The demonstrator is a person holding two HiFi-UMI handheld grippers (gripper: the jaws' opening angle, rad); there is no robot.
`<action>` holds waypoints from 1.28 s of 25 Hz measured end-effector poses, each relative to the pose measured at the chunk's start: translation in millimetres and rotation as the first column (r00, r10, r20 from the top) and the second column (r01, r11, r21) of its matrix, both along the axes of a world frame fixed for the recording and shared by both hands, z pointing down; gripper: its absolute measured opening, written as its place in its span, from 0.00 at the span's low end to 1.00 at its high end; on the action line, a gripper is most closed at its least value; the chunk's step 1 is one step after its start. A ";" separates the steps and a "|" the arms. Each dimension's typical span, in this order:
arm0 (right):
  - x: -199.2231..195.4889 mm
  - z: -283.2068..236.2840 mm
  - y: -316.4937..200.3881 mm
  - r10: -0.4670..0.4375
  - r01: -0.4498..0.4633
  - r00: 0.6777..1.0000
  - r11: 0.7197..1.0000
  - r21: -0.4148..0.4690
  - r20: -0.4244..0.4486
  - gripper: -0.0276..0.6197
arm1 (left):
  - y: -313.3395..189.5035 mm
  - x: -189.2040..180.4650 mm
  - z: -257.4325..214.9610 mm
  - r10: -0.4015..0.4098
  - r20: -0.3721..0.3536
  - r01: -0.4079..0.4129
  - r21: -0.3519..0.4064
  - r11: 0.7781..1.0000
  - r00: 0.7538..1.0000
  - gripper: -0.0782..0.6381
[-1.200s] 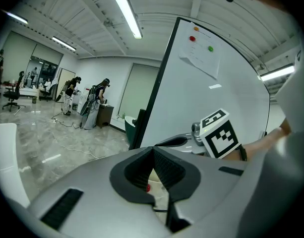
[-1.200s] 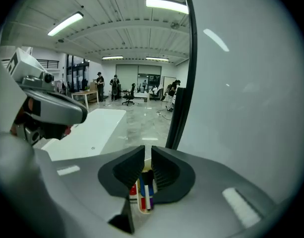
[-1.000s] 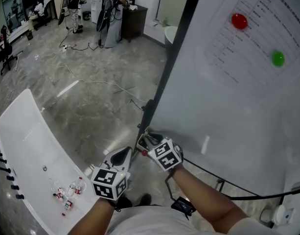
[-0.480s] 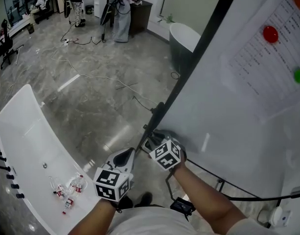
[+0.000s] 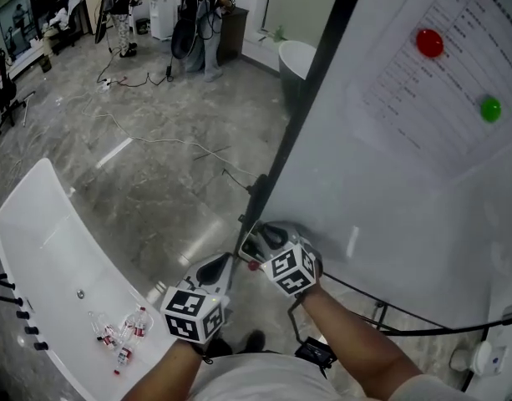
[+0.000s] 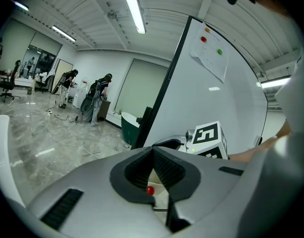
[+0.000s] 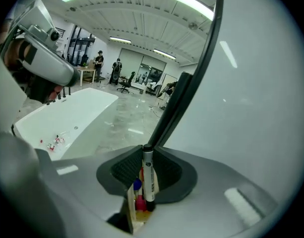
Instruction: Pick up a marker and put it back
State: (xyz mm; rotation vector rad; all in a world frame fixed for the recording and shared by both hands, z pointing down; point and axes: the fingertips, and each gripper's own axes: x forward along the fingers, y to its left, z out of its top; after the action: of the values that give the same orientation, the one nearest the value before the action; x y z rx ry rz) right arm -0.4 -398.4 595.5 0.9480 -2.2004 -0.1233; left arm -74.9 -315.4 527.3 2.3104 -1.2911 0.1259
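Observation:
My right gripper (image 7: 148, 168) is shut on a white marker (image 7: 148, 178) with a black cap, held upright between its pads. Just below it a small wooden holder (image 7: 133, 213) carries a red marker (image 7: 140, 202) and a blue-capped one (image 7: 137, 185). The held marker's lower end reaches the holder's mouth. In the head view this gripper (image 5: 260, 241) sits at the lower left corner of the whiteboard (image 5: 389, 190). My left gripper (image 5: 217, 267) hovers beside it, shut and empty. Through its jaws a red marker cap (image 6: 150, 190) shows beyond.
The whiteboard's black frame (image 5: 301, 115) slants up from the grippers. A long white curved counter (image 5: 47, 241) lies at the lower left with several small bottles (image 5: 118, 332). Cables (image 5: 155, 140) trail over the marble floor. People (image 5: 201, 23) stand far back.
The head view has swung a little. Both grippers stay at the board's lower left corner, the right one a touch lower, still holding the marker.

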 end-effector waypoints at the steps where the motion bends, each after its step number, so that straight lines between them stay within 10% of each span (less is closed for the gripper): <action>1: 4.7 -6.5 1.1 0.010 -0.010 1.000 1.000 0.014 0.024 0.15 | 0.0 3.3 -2.9 0.002 -0.003 -0.002 0.005 1.000 1.000 0.11; 8: 38.9 -64.5 17.4 0.059 -0.081 0.966 0.994 0.076 0.253 0.15 | -2.4 32.3 -32.4 0.027 0.017 -0.028 0.064 0.998 0.999 0.11; 17: 91.4 -140.9 43.6 0.105 -0.135 0.836 0.991 0.017 0.539 0.15 | -1.2 73.3 -77.7 0.046 0.028 -0.050 0.156 0.986 0.999 0.11; 24: 104.5 -193.3 60.6 0.056 -0.090 0.764 0.996 0.021 0.643 0.15 | 0.4 90.9 -115.8 0.028 0.032 -0.035 0.248 0.968 0.999 0.11; 32: 103.1 -204.2 80.0 0.009 -0.038 0.753 0.999 0.031 0.658 0.15 | 11.3 102.7 -119.9 0.008 0.031 -0.016 0.257 0.966 0.999 0.11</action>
State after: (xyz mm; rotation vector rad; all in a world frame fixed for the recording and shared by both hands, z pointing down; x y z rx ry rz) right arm 102.7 -318.4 391.3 1.1696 -2.8378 0.2184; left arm 27.8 -304.1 407.3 2.5421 -1.3789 -0.0039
